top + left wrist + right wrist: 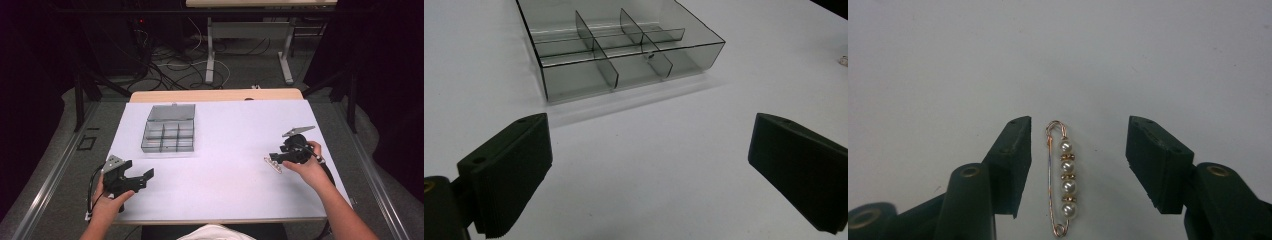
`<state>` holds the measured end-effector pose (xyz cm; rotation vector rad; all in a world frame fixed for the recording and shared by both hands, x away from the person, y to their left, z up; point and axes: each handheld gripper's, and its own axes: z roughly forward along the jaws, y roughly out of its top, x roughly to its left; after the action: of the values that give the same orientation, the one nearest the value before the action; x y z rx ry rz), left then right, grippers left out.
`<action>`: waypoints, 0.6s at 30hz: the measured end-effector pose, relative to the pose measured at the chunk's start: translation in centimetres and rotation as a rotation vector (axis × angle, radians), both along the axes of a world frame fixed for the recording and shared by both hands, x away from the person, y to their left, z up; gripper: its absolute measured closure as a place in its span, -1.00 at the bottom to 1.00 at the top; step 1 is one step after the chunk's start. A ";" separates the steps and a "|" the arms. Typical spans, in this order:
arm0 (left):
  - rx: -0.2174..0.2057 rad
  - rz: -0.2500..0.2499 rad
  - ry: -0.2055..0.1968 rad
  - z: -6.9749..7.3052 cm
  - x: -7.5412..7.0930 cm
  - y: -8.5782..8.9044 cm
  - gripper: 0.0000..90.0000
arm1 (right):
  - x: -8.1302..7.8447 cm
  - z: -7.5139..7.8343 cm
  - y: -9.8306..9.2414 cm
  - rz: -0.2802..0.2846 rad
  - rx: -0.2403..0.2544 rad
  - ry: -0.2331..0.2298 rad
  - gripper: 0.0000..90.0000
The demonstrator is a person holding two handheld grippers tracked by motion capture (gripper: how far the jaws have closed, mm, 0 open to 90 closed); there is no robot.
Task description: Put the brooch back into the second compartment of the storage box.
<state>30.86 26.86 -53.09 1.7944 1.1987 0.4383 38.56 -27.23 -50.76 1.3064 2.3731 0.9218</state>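
On the white table (225, 190), a person is holding a gripper in each hand. The right gripper (1078, 165) is hovering over a pearl pin (1060, 179), its jaws spread to either side without touching it. In the right gripper view the pin is lying flat between the jaws, closer to the left one, its long axis running straight away from the camera in line with them. Its rounded copper loop is pointing away and its small coil is sitting nearest the camera, four pearls in a row along it. From above, the pin is sitting at the right of the table. The left gripper (131, 179) is waiting at the near left, jaws wide apart, facing an open smoky compartment box (624, 55) that is resting farther back.
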 end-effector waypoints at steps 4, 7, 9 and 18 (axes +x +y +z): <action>0.001 0.000 0.001 0.0 0.0 0.0 -0.91 | 0.1 -0.3 0.1 -0.008 -0.012 0.039 0.04; 0.002 0.000 0.002 0.0 0.0 0.0 -0.90 | 0.3 -0.6 0.2 -0.009 -0.020 0.064 0.10; 0.004 0.001 0.004 0.0 0.0 0.0 -0.90 | 0.3 -0.7 0.4 -0.011 -0.025 0.074 0.14; 0.005 0.002 0.007 0.0 0.0 0.0 -0.90 | 0.2 -0.8 0.5 -0.040 -0.036 0.112 0.31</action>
<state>30.88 26.86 -53.12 1.8002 1.2049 0.4366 38.77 -26.68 -51.59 1.4209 2.4248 0.8103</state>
